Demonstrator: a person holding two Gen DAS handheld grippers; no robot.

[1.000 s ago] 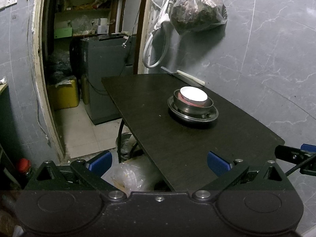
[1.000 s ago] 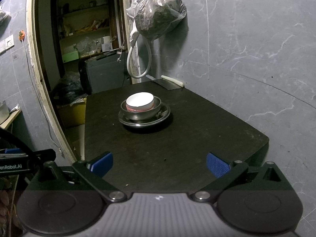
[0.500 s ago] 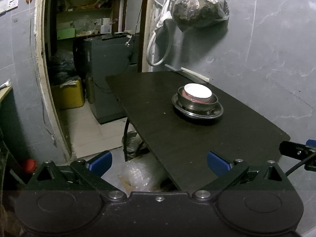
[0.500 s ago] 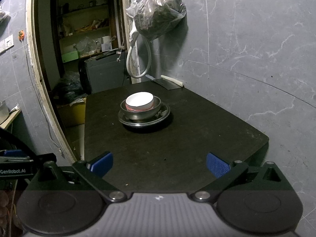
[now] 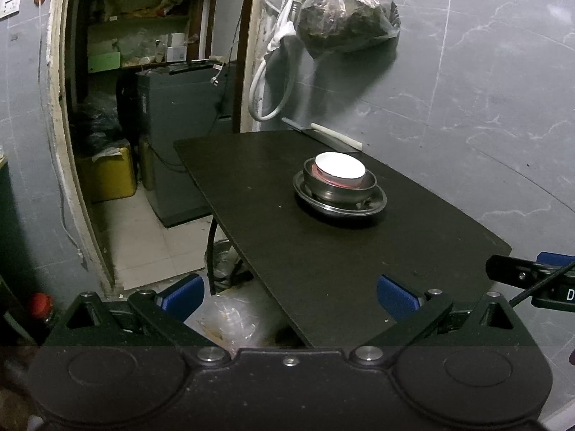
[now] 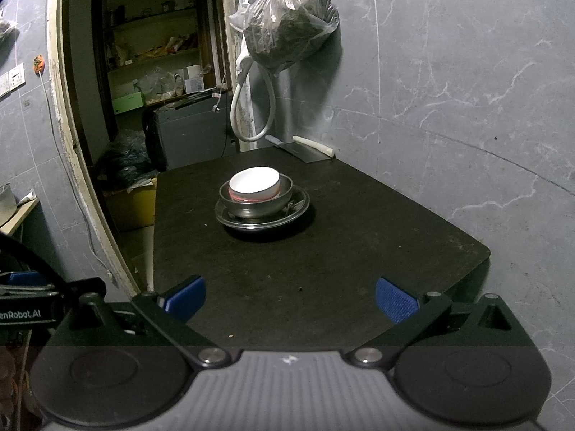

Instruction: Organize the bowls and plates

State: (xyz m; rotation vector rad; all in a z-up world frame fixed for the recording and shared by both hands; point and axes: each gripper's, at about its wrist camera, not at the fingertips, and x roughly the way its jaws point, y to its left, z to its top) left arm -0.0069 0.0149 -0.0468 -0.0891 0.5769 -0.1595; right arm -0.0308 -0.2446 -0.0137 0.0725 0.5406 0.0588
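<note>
A white bowl with a red outside (image 5: pixel 340 169) (image 6: pixel 254 183) sits nested in a steel bowl (image 5: pixel 341 194) (image 6: pixel 257 204), which rests on a steel plate (image 5: pixel 373 206) (image 6: pixel 300 208) in the middle of the dark table (image 5: pixel 323 262) (image 6: pixel 323 251). My left gripper (image 5: pixel 290 293) hangs open over the table's near left corner, well short of the stack. Over the near edge my right gripper (image 6: pixel 290 296) is open too, with nothing between its blue pads. Each gripper shows at the edge of the other's view.
A cleaver with a white handle (image 6: pixel 305 149) lies at the table's far edge against the grey wall. A filled plastic bag (image 6: pixel 289 28) and a hose loop (image 6: pixel 251 115) hang above it. Left of the table is a doorway with a grey appliance (image 5: pixel 179 143) and a yellow container (image 5: pixel 107 176).
The left gripper has drifted a little, so the table and stack sit slightly further right in its view. The right view is almost the same. Both grippers stay open.
</note>
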